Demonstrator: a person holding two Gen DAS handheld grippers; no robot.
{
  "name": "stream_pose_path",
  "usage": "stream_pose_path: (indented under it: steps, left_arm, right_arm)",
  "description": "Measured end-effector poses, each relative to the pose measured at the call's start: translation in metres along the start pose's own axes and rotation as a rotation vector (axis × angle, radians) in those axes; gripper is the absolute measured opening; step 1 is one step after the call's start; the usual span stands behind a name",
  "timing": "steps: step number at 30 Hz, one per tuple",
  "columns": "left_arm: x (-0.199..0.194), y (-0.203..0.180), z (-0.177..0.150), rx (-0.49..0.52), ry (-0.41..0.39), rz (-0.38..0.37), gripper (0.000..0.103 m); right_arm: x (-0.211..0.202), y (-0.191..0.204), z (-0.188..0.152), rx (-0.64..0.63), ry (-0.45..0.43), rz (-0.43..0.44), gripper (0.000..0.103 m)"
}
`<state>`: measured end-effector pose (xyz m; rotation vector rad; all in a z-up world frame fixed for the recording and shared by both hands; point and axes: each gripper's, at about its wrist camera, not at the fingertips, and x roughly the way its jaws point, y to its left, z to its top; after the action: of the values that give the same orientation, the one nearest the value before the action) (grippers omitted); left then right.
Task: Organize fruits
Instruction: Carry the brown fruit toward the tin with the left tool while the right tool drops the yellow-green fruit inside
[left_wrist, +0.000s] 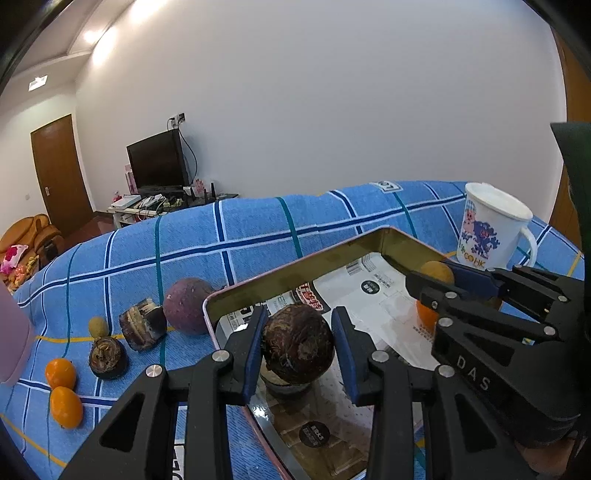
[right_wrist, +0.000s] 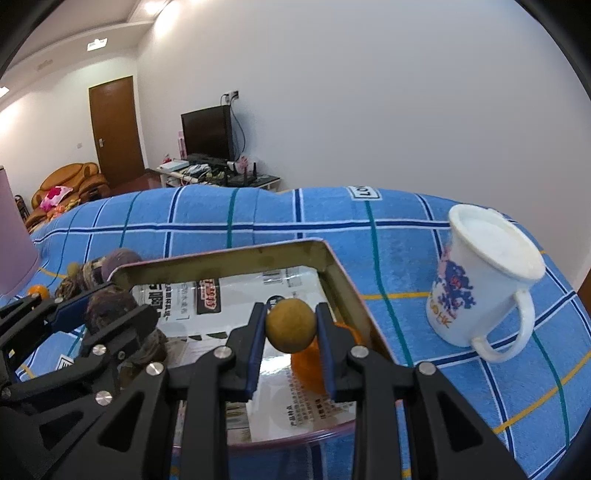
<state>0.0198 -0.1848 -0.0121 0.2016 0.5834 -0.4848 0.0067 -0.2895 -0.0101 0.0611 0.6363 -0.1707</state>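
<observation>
My left gripper (left_wrist: 298, 325) is shut on a dark brown round fruit (left_wrist: 297, 343) and holds it just above the shiny metal tray (left_wrist: 295, 269). To its right, my right gripper (left_wrist: 432, 275) grips a small tan round fruit (left_wrist: 437, 271). In the right wrist view, the right gripper (right_wrist: 291, 310) is shut on that tan fruit (right_wrist: 291, 325) above an orange fruit (right_wrist: 310, 365) lying in the tray (right_wrist: 229, 262). The left gripper (right_wrist: 122, 302) comes in from the left with the dark fruit (right_wrist: 109, 306).
Left of the tray, a purple round fruit (left_wrist: 184, 306), a dark chunk (left_wrist: 142, 325), a small tan fruit (left_wrist: 98, 326), a dark fruit (left_wrist: 108, 356) and two small oranges (left_wrist: 62, 387) lie on the blue checked cloth (left_wrist: 258, 229). A white mug (right_wrist: 484, 280) stands at the right.
</observation>
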Motion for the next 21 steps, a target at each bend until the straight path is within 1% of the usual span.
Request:
stream_pose_path:
  steps: [6,13,15,17,18,19,20,21]
  left_arm:
    - [0.0041,-0.0015,0.0001,0.009,0.02,0.005,0.038]
    - [0.0039,-0.0022,-0.0003,0.017,0.02,0.017,0.038]
    - [0.0041,-0.0013,-0.0004,0.013,0.019,0.024,0.038]
    - [0.0045,0.0002,-0.0005,0.003,0.018,0.031,0.038]
    - [0.0046,0.0018,-0.0006,-0.005,0.019,0.033,0.038]
    - [0.0045,0.003,-0.001,-0.012,0.019,0.037,0.039]
    - [0.0042,0.0036,-0.0011,-0.016,0.019,0.042,0.04]
    - [0.0028,0.0047,-0.0013,-0.022,0.014,0.05,0.041]
  right_arm:
    - [0.0044,0.0004,-0.0013,0.006,0.025,0.021,0.03]
    - [0.0064,0.0014,-0.0007,0.008,0.034,0.04,0.032]
    - [0.0059,0.0,-0.0007,0.017,0.031,0.043,0.036]
    - [0.0038,-0.0027,-0.0007,0.029,0.023,0.041,0.044]
    - [0.0024,-0.0041,-0.0009,0.036,0.017,0.042,0.046]
    - [0.0013,-0.0054,-0.001,0.044,0.012,0.04,0.052]
    - [0.0014,-0.0063,-0.0012,0.051,0.012,0.028,0.06]
    - [0.0012,-0.0079,-0.0012,0.06,0.014,0.018,0.063]
